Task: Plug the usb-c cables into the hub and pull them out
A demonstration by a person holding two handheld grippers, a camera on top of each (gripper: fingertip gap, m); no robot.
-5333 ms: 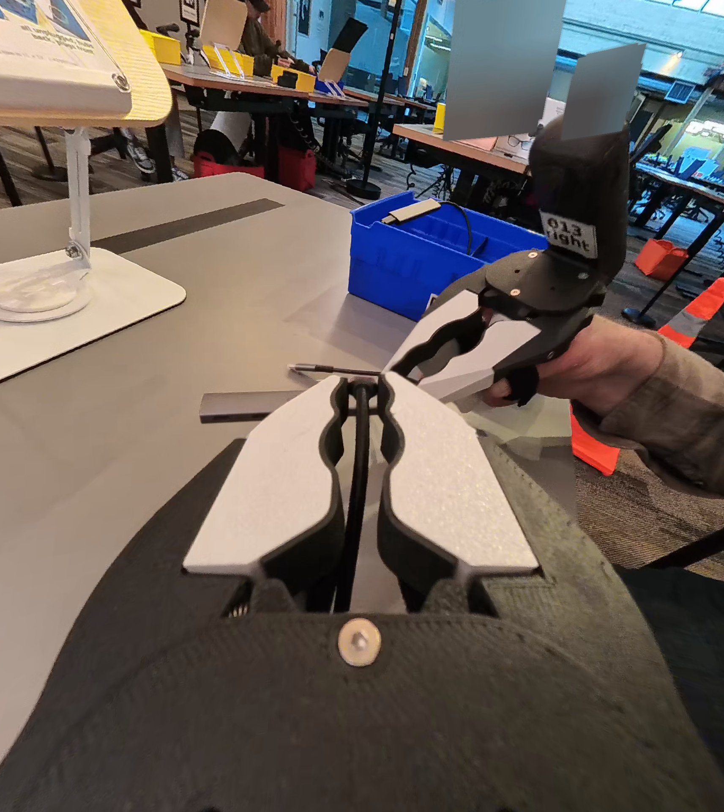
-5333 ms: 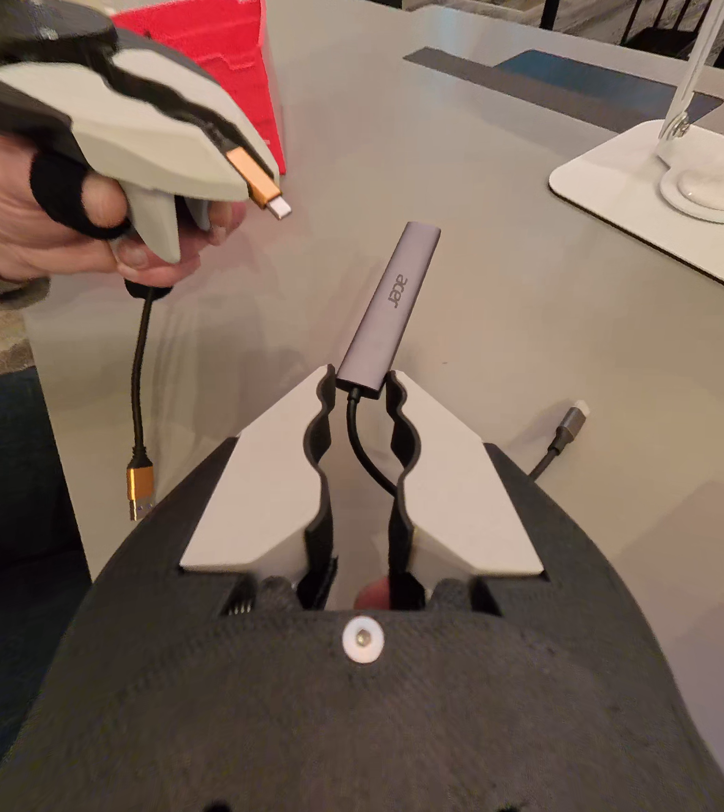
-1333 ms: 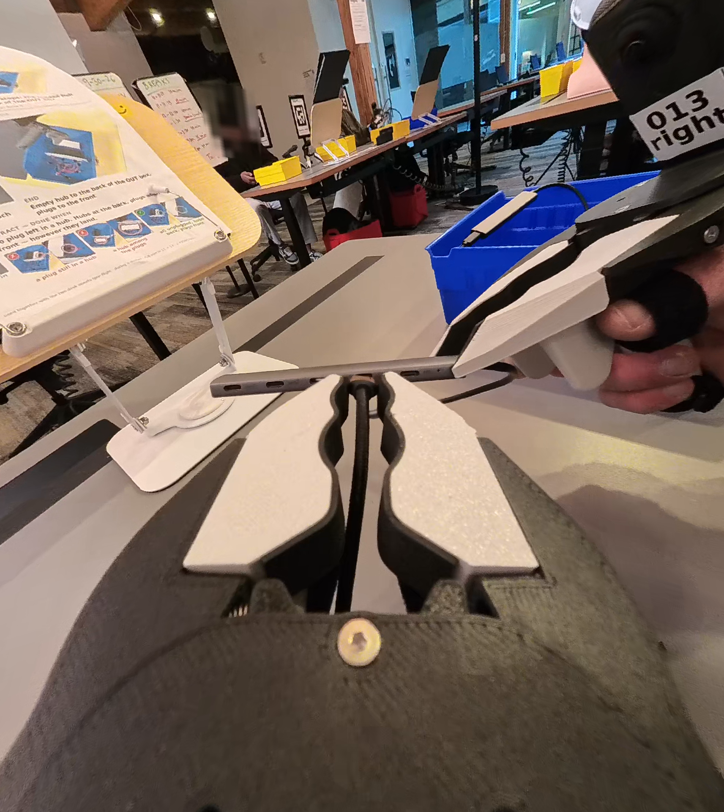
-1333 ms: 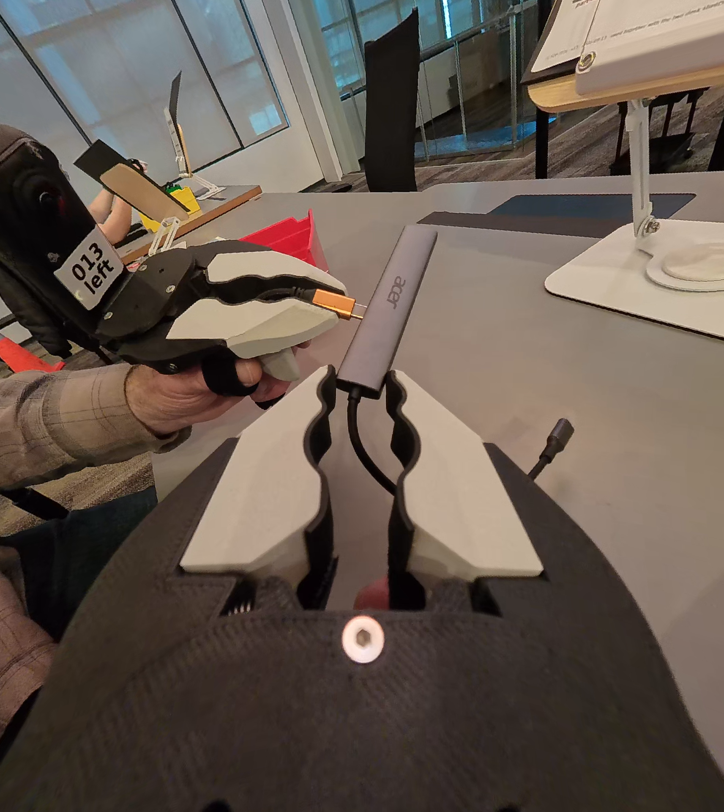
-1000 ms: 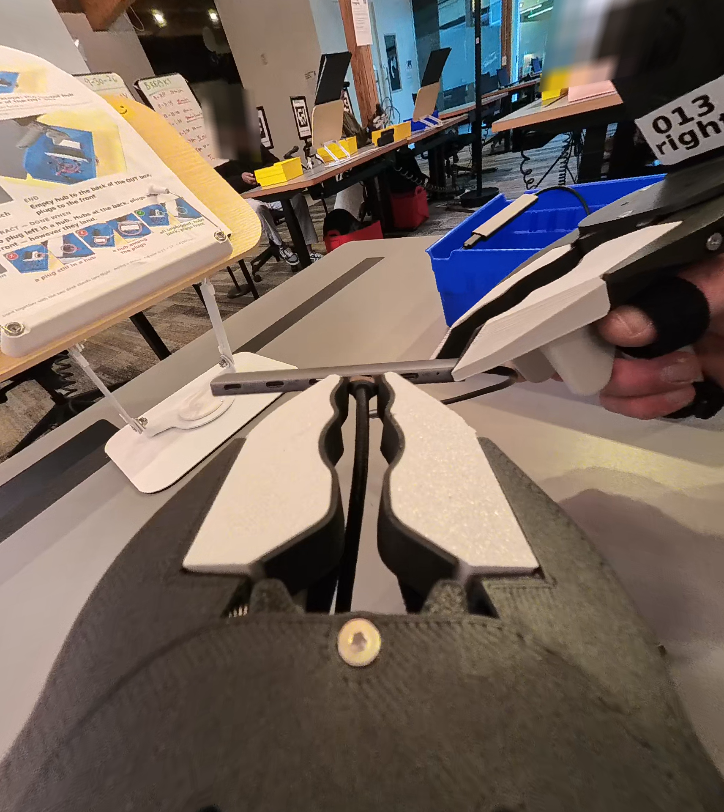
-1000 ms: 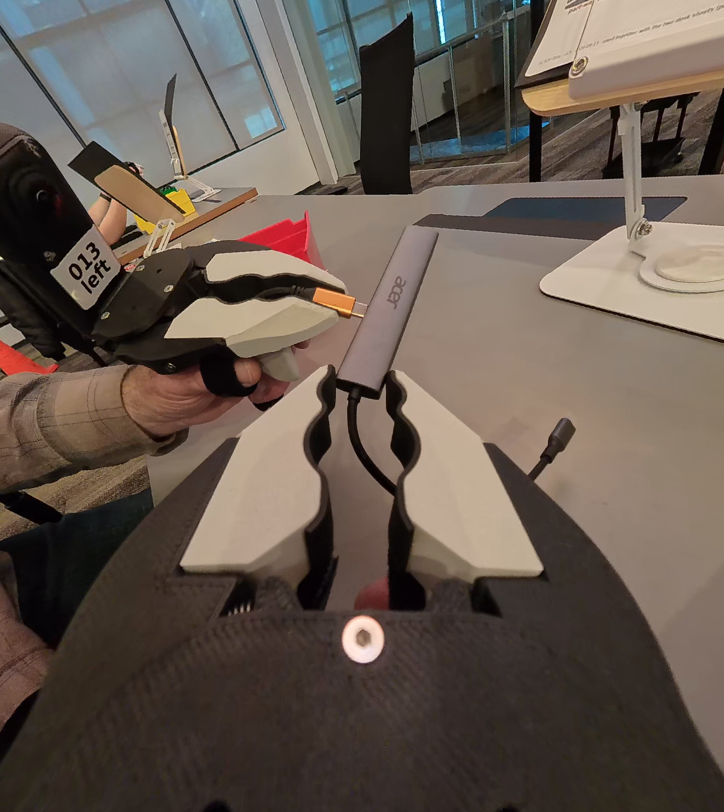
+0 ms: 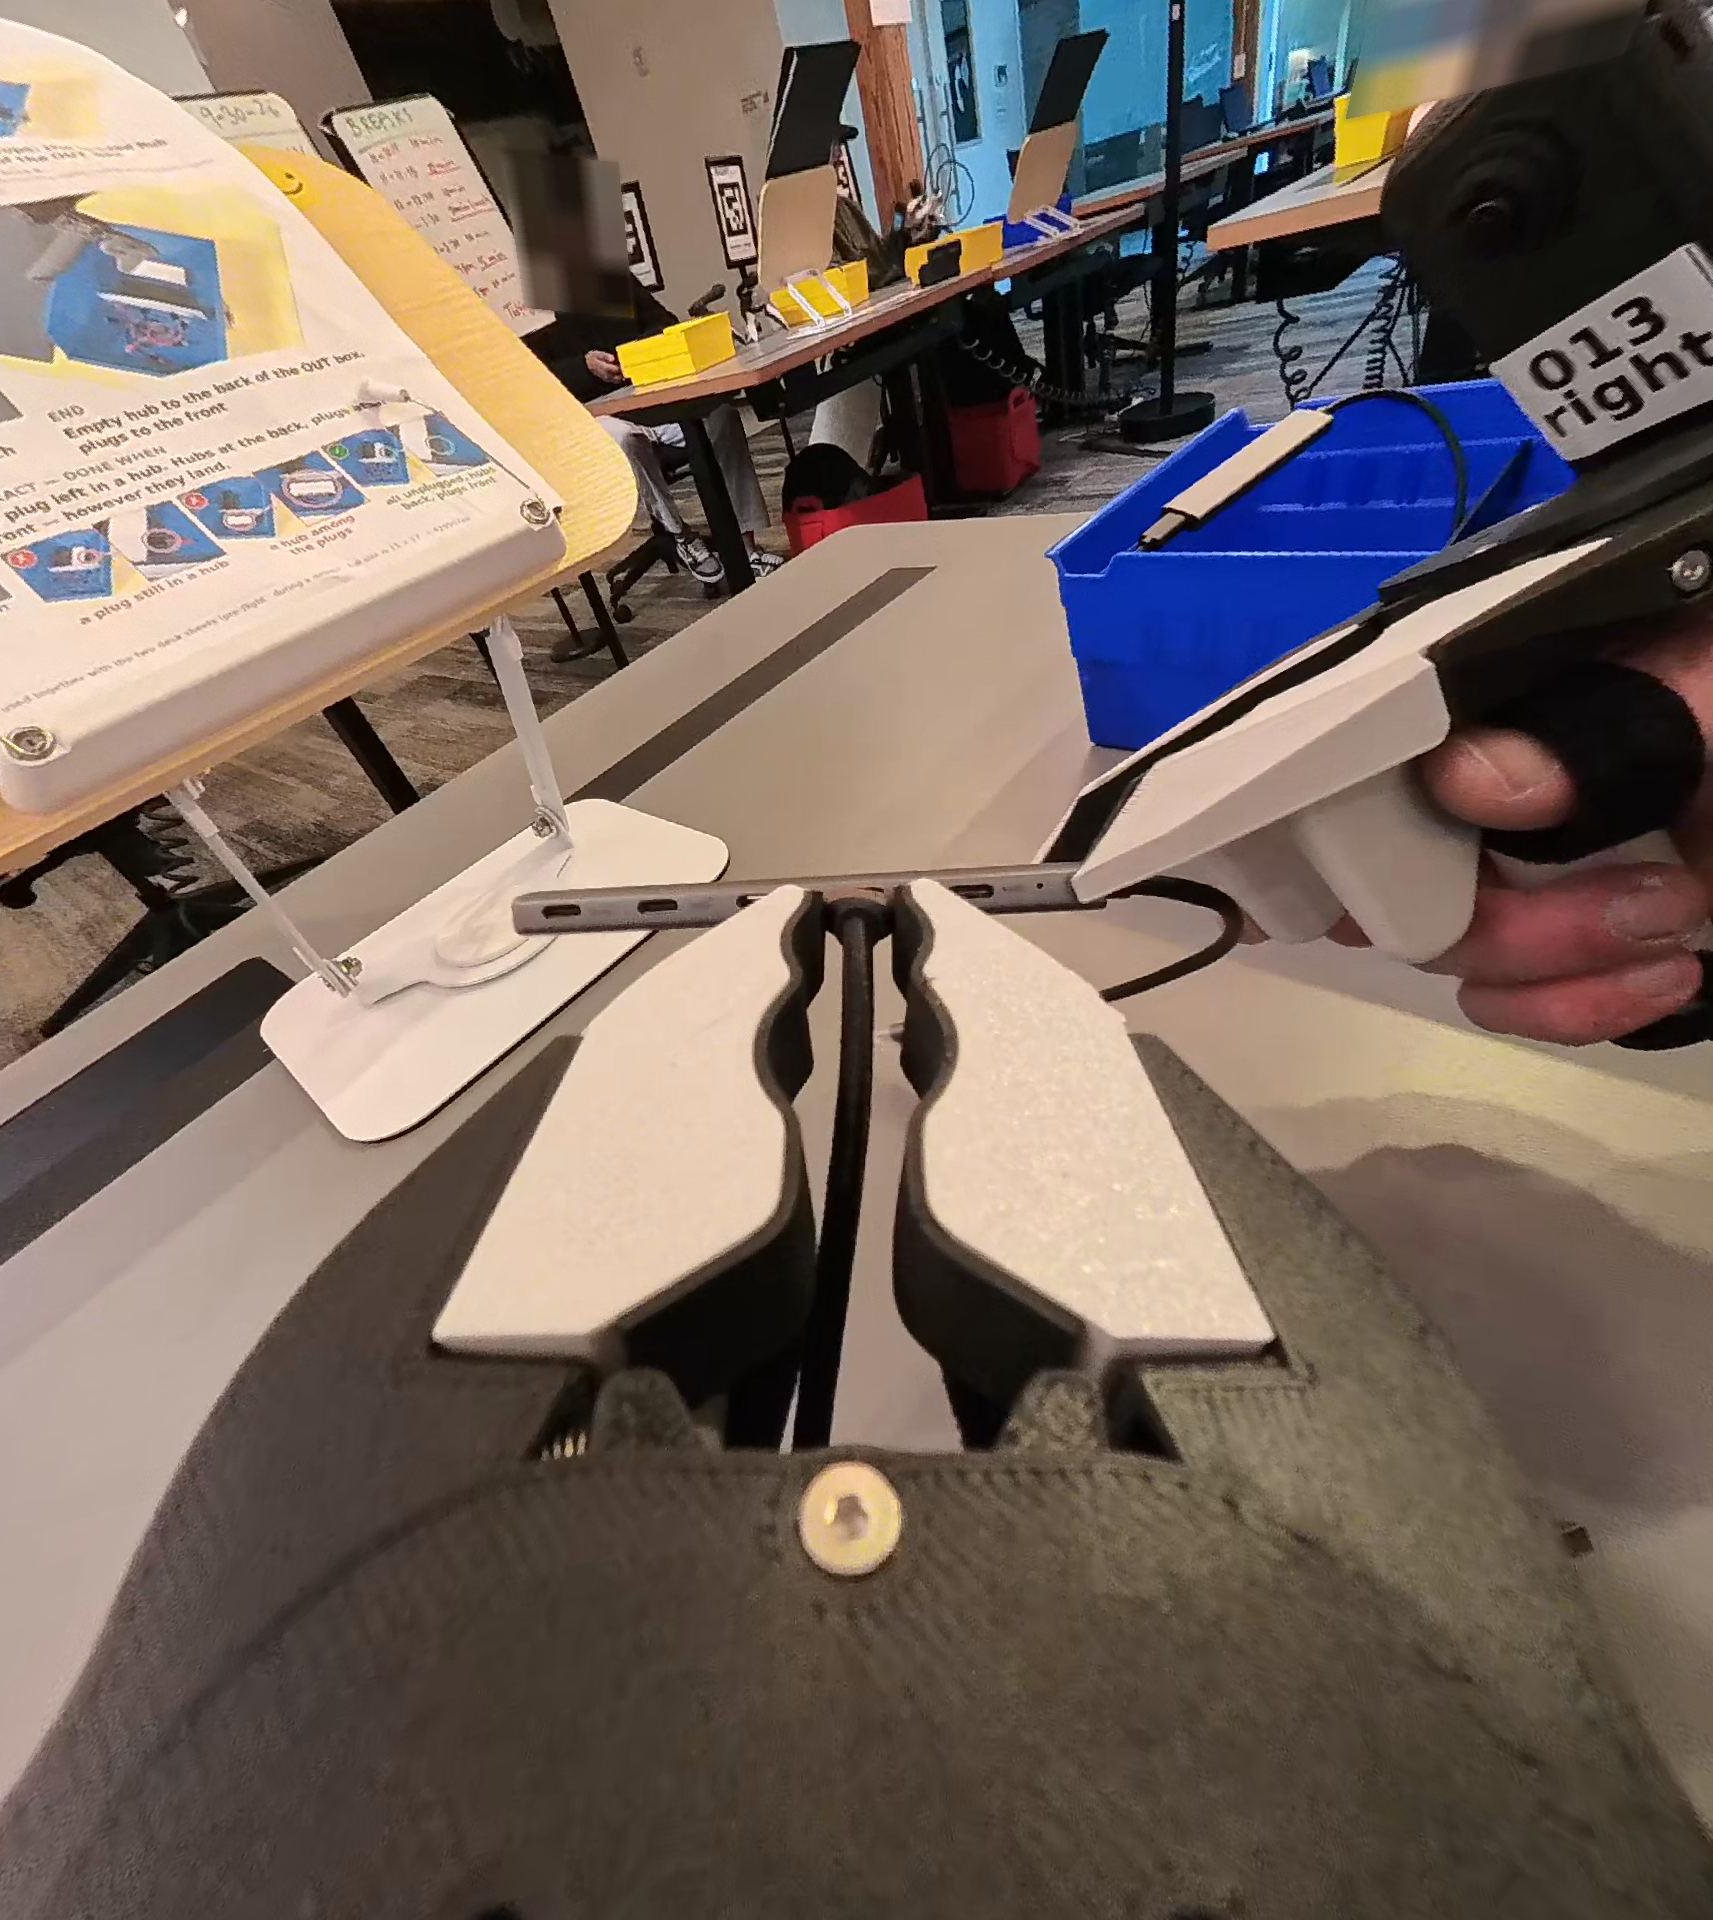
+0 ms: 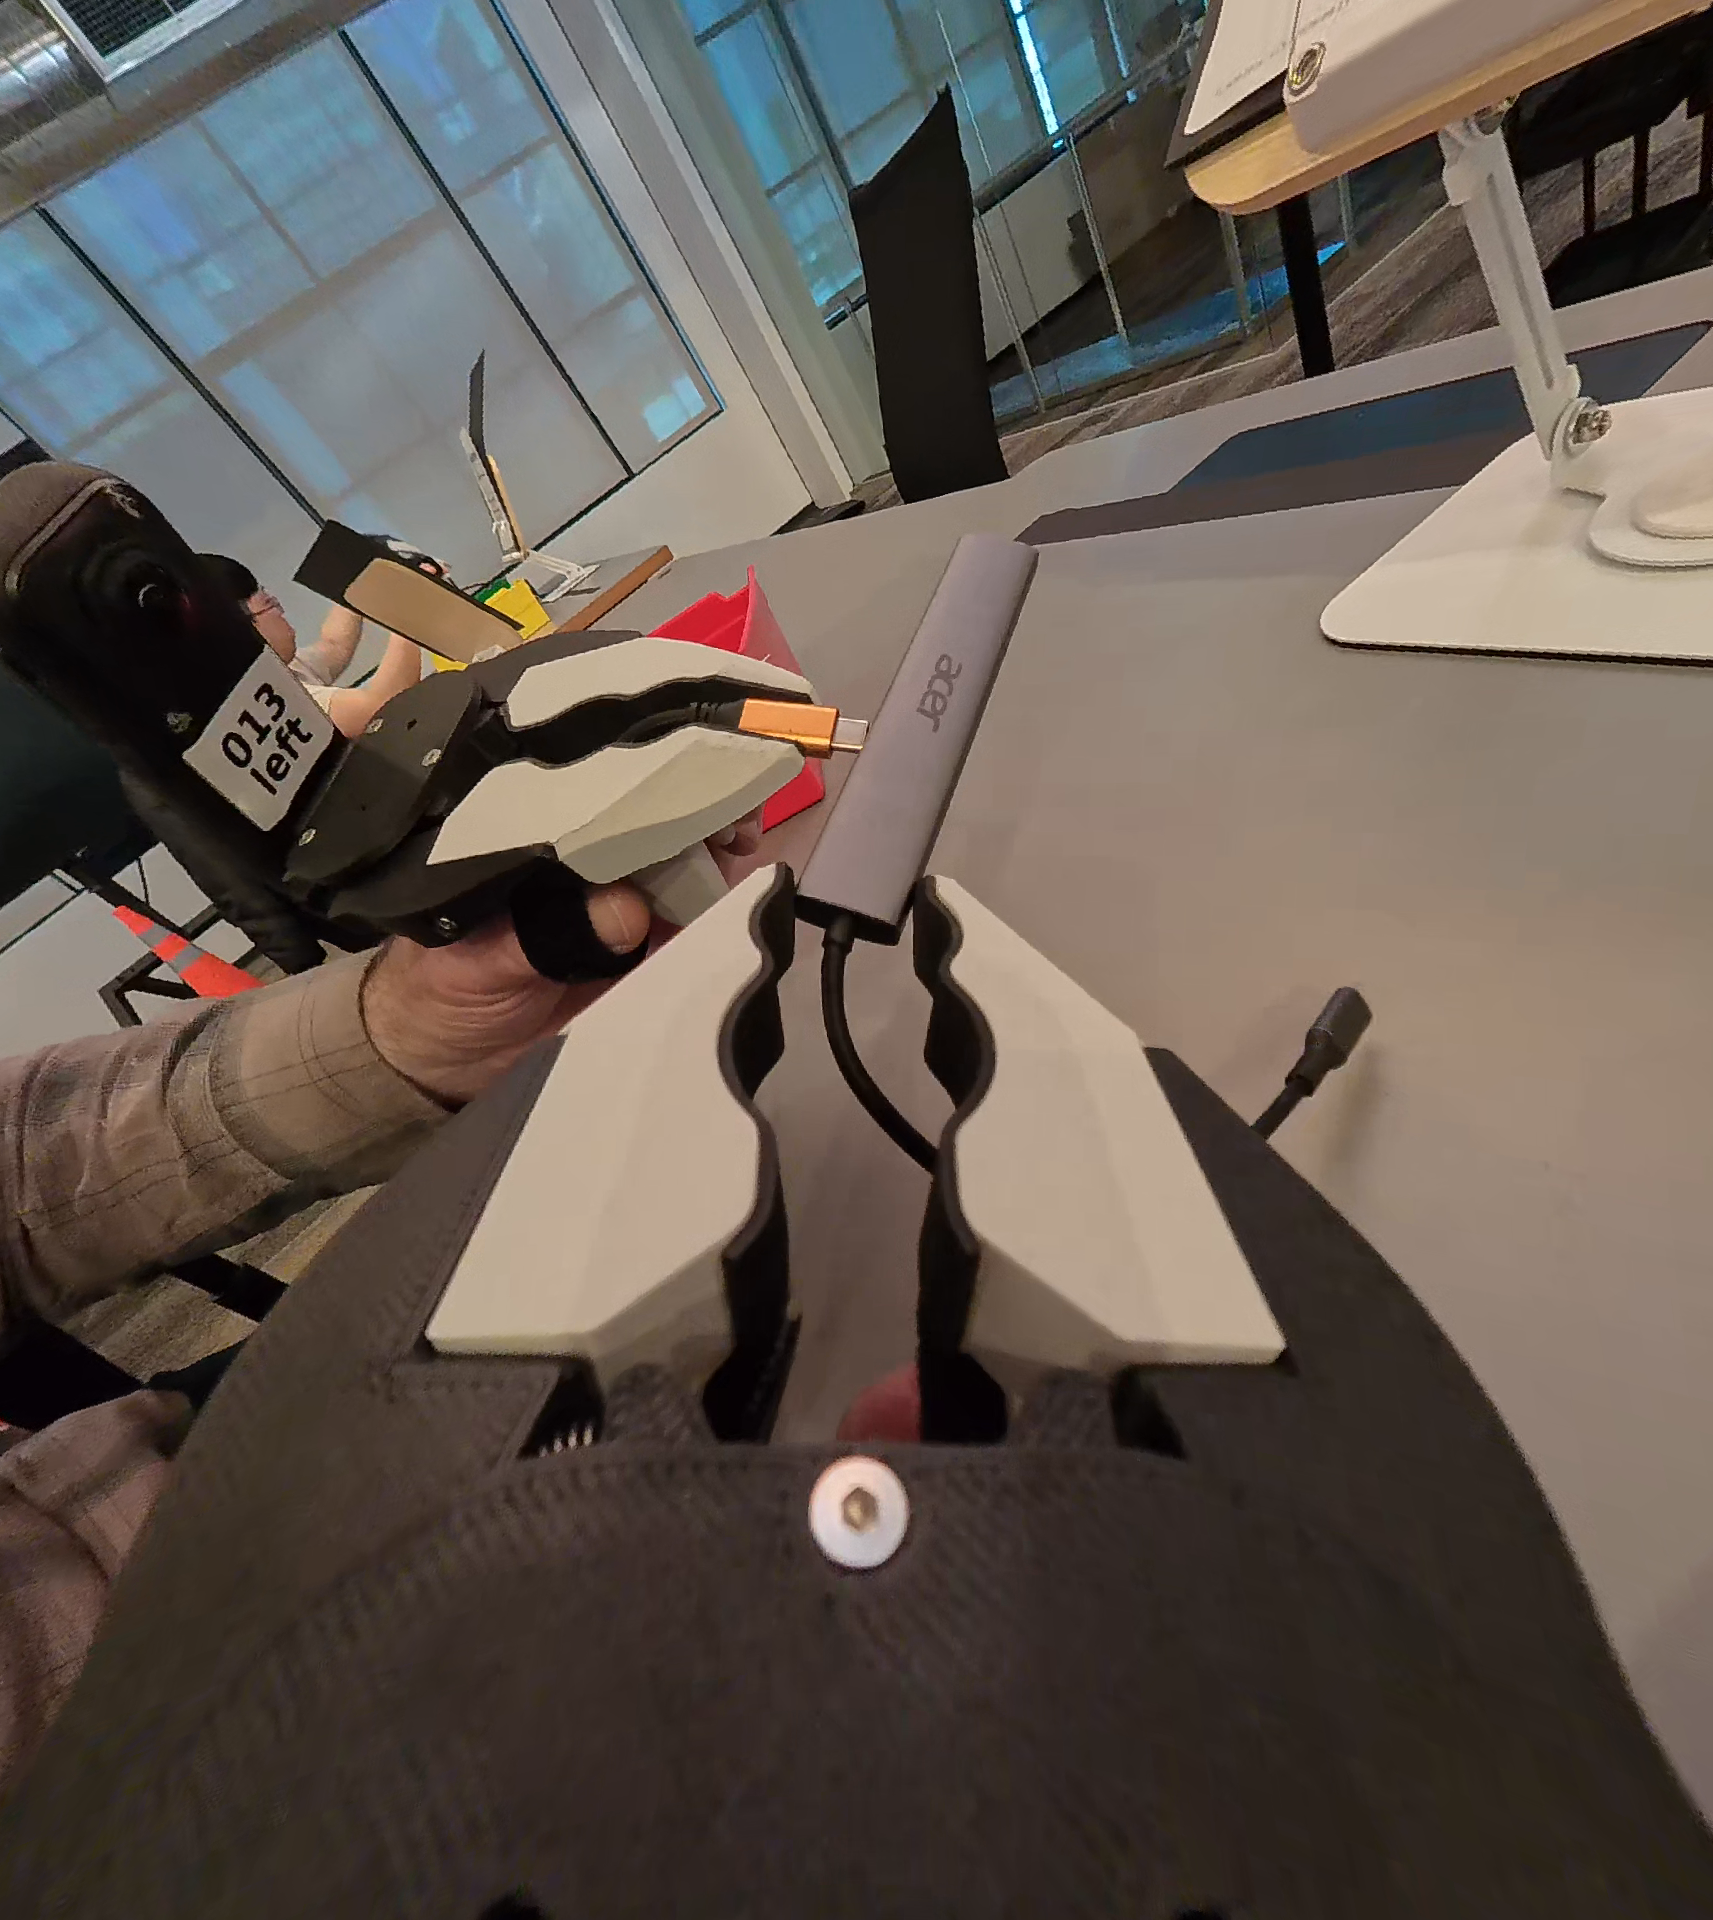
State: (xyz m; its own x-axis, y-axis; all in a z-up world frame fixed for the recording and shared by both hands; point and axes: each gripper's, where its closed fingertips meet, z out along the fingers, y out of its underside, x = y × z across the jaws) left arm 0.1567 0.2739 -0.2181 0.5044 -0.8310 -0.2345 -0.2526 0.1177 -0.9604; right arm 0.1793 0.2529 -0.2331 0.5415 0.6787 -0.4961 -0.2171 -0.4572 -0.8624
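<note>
Step in hand: insertion of first plug, not yet seated.

Left gripper (image 8: 810,732): clenched on orange usb-c plug (image 8: 790,721), black cable (image 7: 847,1091) trailing back between fingers. Plug tip just beside, possibly touching, side edge of hub; engagement in port not confirmed from either view.

Right gripper (image 8: 847,904): clamped on tail end of grey hub (image 8: 935,717), hub held clear above grey table (image 8: 1351,883), lead looping back through the claw. Row of ports visible along hub edge (image 7: 623,912) in left wrist view; plug lined up near a middle port.

Second cable end, dark connector (image 8: 1335,1023), lying loose on table to the right, untouched.

Also noted: blue bin (image 7: 1247,613) containing another hub; red bin (image 8: 738,634) behind left gripper; instruction stand (image 7: 478,935) on white base.

Next move, as judged: straight push of plug along port axis, hub braced firmly against it, tilt avoided. Risk of plug riding off port lip if misaligned.
</note>
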